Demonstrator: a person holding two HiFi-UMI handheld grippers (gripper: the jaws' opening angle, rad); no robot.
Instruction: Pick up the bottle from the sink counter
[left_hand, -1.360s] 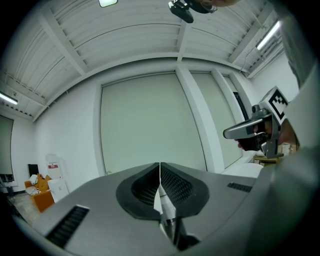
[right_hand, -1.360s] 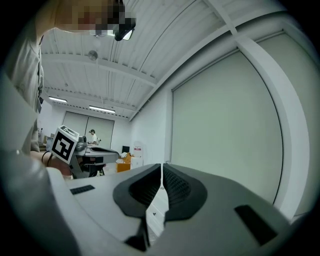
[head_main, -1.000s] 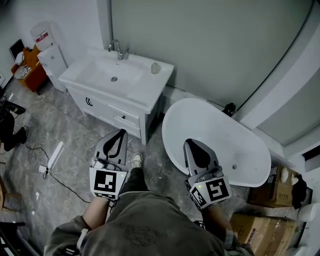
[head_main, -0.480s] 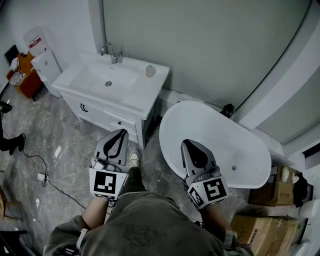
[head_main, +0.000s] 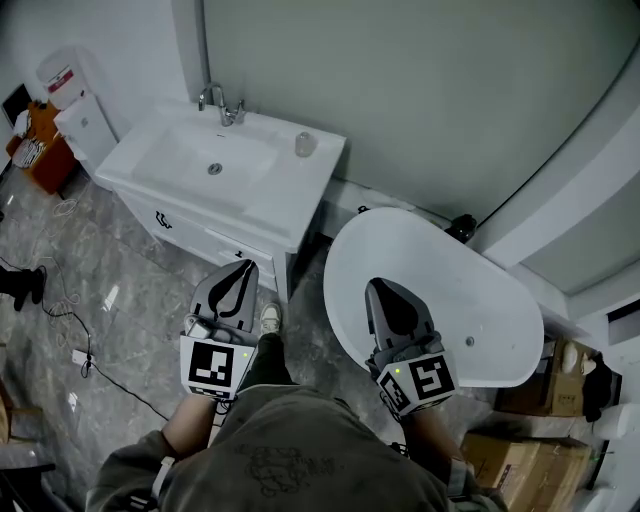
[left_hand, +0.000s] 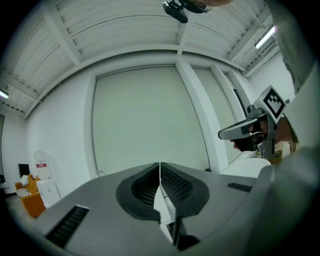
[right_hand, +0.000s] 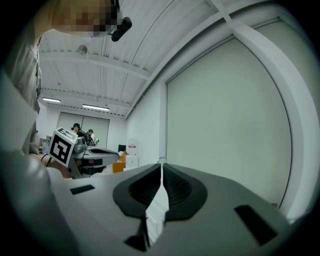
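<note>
A small pale bottle (head_main: 305, 145) stands upright at the back right of the white sink counter (head_main: 285, 190), to the right of the basin and the chrome tap (head_main: 218, 101). Both grippers are held low in front of the person, well short of the counter. My left gripper (head_main: 244, 264) points toward the vanity's front corner with its jaws shut and nothing between them. My right gripper (head_main: 381, 285) hovers over the rim of the white bathtub (head_main: 450, 270), also shut and empty. In the left gripper view the closed left gripper (left_hand: 160, 167) faces a plain wall; the right gripper view shows the right gripper (right_hand: 161, 167) the same way.
The vanity has drawers with dark handles (head_main: 163, 220). A water dispenser (head_main: 70, 100) and an orange cabinet (head_main: 40, 150) stand at the left. Cables (head_main: 90, 355) lie on the grey marble floor. Cardboard boxes (head_main: 520, 460) are stacked at the lower right.
The head view has shifted a little, so the vanity and tub sit slightly differently in frame. A person's dark legs at the left edge have mostly left the view. Both grippers stay shut and still.
</note>
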